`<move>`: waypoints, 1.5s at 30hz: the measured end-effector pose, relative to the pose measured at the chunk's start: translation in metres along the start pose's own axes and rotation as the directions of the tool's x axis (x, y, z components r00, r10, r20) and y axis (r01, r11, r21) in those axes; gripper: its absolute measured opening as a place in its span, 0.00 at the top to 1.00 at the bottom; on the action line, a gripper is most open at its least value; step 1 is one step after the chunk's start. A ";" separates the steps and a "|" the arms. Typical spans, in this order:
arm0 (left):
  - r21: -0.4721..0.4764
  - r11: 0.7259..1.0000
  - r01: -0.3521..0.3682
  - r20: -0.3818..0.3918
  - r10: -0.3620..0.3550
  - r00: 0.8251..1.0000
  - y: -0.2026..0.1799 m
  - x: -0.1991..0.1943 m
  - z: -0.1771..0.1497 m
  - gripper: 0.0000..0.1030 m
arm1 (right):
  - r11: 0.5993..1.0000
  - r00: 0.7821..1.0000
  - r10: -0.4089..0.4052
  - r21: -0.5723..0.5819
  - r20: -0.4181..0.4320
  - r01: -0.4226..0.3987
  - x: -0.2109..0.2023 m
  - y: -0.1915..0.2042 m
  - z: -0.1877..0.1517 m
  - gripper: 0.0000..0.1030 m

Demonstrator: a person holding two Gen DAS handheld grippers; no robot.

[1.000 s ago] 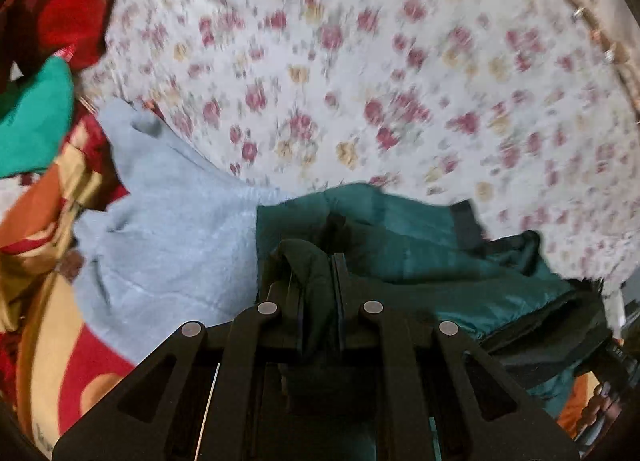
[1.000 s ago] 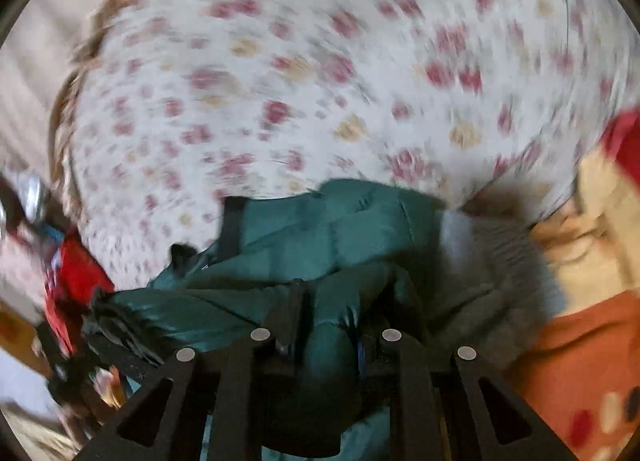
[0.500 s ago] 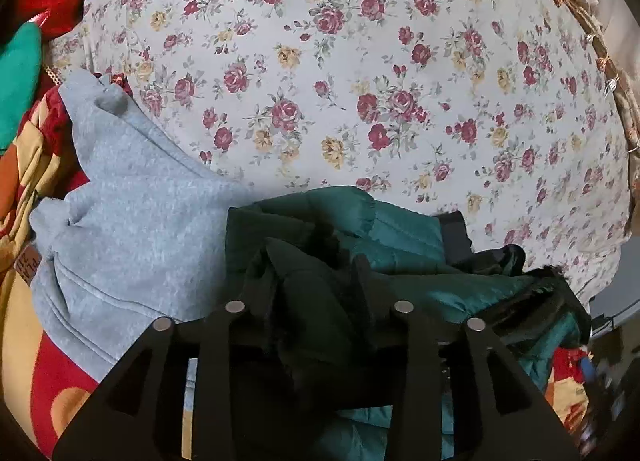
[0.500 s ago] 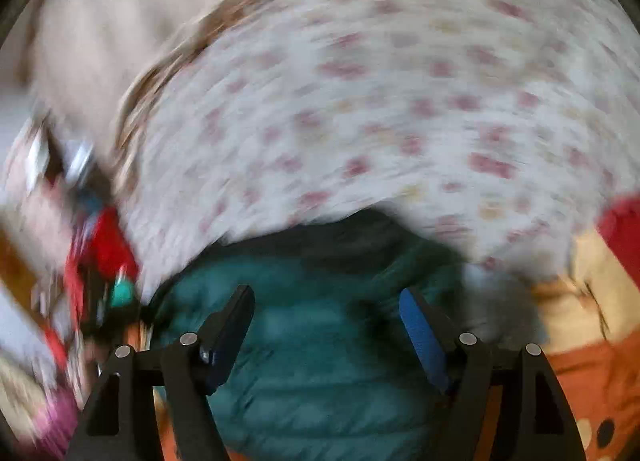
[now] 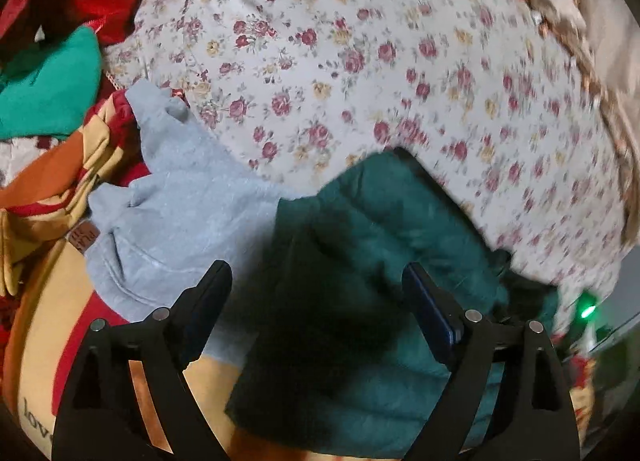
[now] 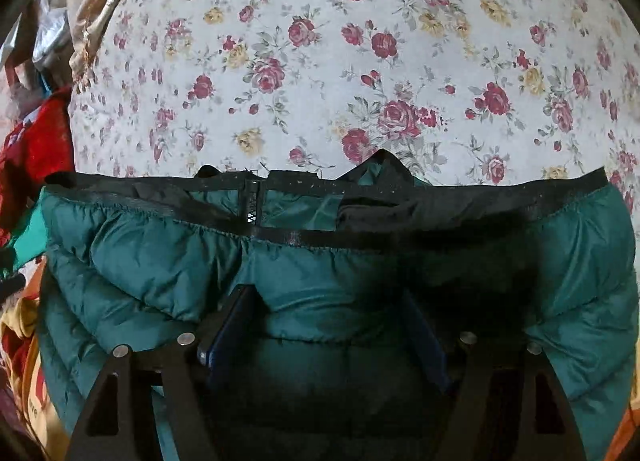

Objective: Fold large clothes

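Jacket [image 6: 328, 285], dark green and quilted, lies bunched on the floral sheet [image 6: 320, 61], its black-trimmed edge running straight across the right wrist view. The right gripper [image 6: 324, 321] stands released, jaws spread, a puffy fold bulging between them without being pinched. The left gripper [image 5: 316, 301] has just been opening and now gapes wide over the jacket [image 5: 380, 261], gripping nothing. A grey sweatshirt [image 5: 180, 213] touches the jacket's left side, with red and orange bedding [image 5: 48, 189] beyond it.
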State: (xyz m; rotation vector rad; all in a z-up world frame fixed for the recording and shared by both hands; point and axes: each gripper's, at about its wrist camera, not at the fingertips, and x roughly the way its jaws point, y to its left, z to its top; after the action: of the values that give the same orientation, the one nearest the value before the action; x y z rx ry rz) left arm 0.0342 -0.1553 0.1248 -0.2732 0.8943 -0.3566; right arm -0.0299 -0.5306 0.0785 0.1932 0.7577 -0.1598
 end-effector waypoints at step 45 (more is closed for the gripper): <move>0.083 0.993 -0.087 -0.086 0.095 0.992 0.007 0.065 -0.021 0.14 | 0.982 0.987 0.149 -0.104 -0.066 -0.156 0.074 0.124 0.038 0.30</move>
State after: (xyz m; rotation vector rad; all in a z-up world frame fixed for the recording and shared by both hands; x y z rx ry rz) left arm 0.0563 -0.1778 0.0634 -0.1434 0.9751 -0.3209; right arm 0.0746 -0.4246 0.0690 0.1515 0.8038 0.0330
